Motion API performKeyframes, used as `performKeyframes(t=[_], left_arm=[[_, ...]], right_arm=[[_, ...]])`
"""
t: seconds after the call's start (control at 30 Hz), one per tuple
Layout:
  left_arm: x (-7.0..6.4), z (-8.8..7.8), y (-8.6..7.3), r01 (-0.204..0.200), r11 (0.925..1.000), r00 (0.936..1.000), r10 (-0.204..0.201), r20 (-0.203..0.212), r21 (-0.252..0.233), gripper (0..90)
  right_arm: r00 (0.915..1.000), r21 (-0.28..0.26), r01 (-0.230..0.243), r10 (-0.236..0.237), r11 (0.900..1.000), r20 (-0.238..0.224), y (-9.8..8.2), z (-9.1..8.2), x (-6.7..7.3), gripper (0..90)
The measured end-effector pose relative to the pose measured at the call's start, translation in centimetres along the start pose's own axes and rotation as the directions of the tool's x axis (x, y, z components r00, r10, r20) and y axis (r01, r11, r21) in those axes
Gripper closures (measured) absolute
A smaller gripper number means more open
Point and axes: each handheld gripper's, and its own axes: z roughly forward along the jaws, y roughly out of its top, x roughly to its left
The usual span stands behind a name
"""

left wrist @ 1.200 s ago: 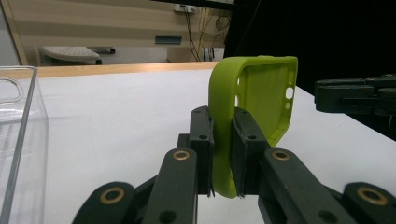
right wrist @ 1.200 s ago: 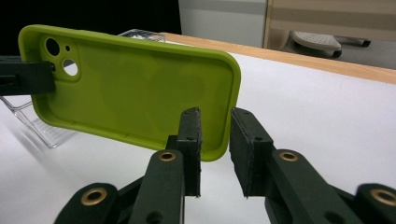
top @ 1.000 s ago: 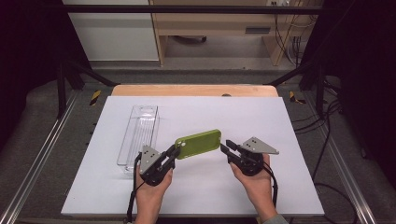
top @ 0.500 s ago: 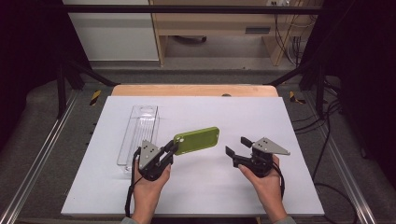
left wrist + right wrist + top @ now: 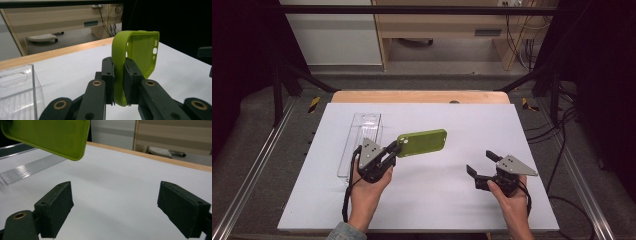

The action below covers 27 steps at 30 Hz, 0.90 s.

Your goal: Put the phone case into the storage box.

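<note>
A lime-green phone case (image 5: 423, 142) hangs above the white table, held by its left end in my left gripper (image 5: 394, 149). In the left gripper view both pads of the left gripper (image 5: 119, 72) press on the case's edge, and the case (image 5: 140, 52) stands on its side with its hollow facing right. My right gripper (image 5: 482, 163) sits low at the table's right, apart from the case. Its jaws have just been opening, and nothing lies between the pads of the right gripper (image 5: 115, 207). The case's corner (image 5: 50, 135) shows at that view's upper left.
A clear plastic box (image 5: 362, 142) lies lengthwise on the table's left, just behind my left hand, and its wall (image 5: 17, 92) shows beside the left jaws. A wooden edge (image 5: 419, 96) borders the table's far side. Cables (image 5: 562, 130) run along the right.
The right gripper has come off the case's right end, opened wide, and moved right and toward the near edge. The left gripper has lifted the case a little.
</note>
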Motion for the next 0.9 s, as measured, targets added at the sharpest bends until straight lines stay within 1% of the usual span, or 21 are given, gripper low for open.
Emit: performKeyframes(t=[0.03,0.13,0.23,0.3,0.4,0.43,0.5,0.57,0.6,0.67,0.73,0.77,0.83,0.9], left_arm=[[0.1,0.0,0.3,-0.013,0.9999,0.9999,0.013,0.003,0.006,79.9],[0.6,0.0,1.0,-0.046,0.9986,0.9989,0.045,0.013,0.027,79.9],[1.2,-0.2,1.7,-0.076,0.9963,0.9971,0.075,0.015,0.041,79.9],[1.7,-0.5,2.3,-0.097,0.9944,0.9951,0.096,0.025,0.041,79.9],[2.6,-1.0,3.3,-0.155,0.9863,0.9876,0.153,0.034,0.056,79.9],[3.0,-1.2,3.7,-0.169,0.9839,0.9854,0.167,0.035,0.06,79.9],[3.9,-1.5,4.4,-0.18,0.9818,0.9834,0.178,0.036,0.062,79.9],[4.8,-1.8,5.0,-0.197,0.9778,0.9801,0.194,0.041,0.072,79.9],[5.3,-2.0,5.3,-0.21,0.9748,0.9774,0.207,0.044,0.076,79.9],[6.2,-2.3,5.9,-0.23,0.9693,0.9729,0.227,0.042,0.086,79.9],[7.1,-2.6,6.5,-0.242,0.9663,0.9703,0.239,0.04,0.09,79.9],[7.5,-2.8,6.8,-0.251,0.9638,0.968,0.248,0.039,0.091,79.9],[8.3,-3.3,7.3,-0.275,0.9562,0.9615,0.272,0.035,0.101,79.9],[9.1,-3.7,7.6,-0.3,0.9465,0.954,0.298,0.029,0.12,79.9]], right_arm=[[1.0,-0.009,0.001,-0.001,1.0,0.005,0.0,-0.2,-0.2,14.3],[0.9984,-0.055,0.03,-0.028,0.998,0.05,0.0,-0.7,-0.5,17.1],[0.9964,-0.072,0.059,-0.054,0.996,0.066,-0.1,-1.0,-0.6,15.6],[0.9952,-0.081,0.07,-0.064,0.994,0.075,-0.3,-1.1,-0.7,14.5],[0.9936,-0.083,0.087,-0.08,0.993,0.08,-0.5,-1.1,-0.9,14.2],[0.9928,-0.081,0.093,-0.087,0.992,0.083,-0.5,-1.1,-0.9,13.8],[0.9912,-0.076,0.102,-0.095,0.992,0.092,-0.7,-1.1,-0.9,12.1],[0.9887,-0.076,0.11,-0.101,0.991,0.11,-0.8,-1.1,-0.9,12.0],[0.9872,-0.079,0.115,-0.105,0.99,0.12,-0.9,-1.2,-0.9,11.5],[0.9876,-0.087,0.104,-0.093,0.991,0.127,-0.9,-1.2,-0.9,10.0],[0.9877,-0.085,0.101,-0.089,0.991,0.129,-1.0,-1.3,-0.9,8.3],[0.9873,-0.088,0.101,-0.089,0.991,0.131,-1.1,-1.3,-0.9,8.3],[0.9857,-0.088,0.109,-0.097,0.99,0.138,-1.2,-1.2,-0.8,8.4],[0.9826,-0.08,0.124,-0.111,0.989,0.148,-1.4,-1.2,-0.6,7.9]])
